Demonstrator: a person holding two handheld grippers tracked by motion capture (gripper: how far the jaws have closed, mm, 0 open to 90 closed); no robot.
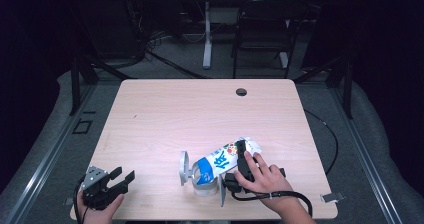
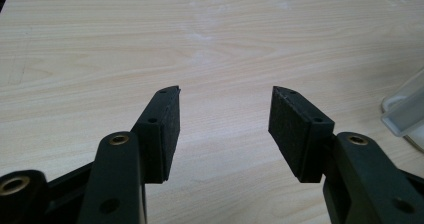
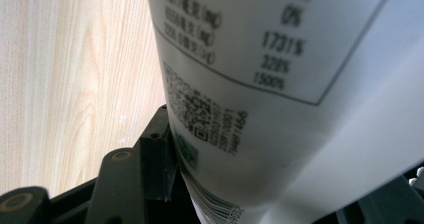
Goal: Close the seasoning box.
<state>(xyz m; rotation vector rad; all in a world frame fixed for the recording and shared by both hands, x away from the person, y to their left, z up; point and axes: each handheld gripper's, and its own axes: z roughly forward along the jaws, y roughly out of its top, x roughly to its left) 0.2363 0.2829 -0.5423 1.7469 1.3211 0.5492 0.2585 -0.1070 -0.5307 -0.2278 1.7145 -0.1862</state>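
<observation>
Two grippers: right point(image 1: 239, 160) clamps the carton point(image 1: 222, 160), tipping it toward the cup point(image 1: 204, 184) at 7 o'clock; our left point(image 1: 122, 179) idles, jaws wide.

Left hand point(image 1: 100, 211) sat low at the near-left corner, holding its black two-jaw tongs point(image 1: 122, 178) with the jaws spread wide, nothing between them. Right hand point(image 1: 265, 176) lay on top of its own black tongs point(image 1: 241, 156), jaws clamped around something wide, forearm angled in from below.
</observation>
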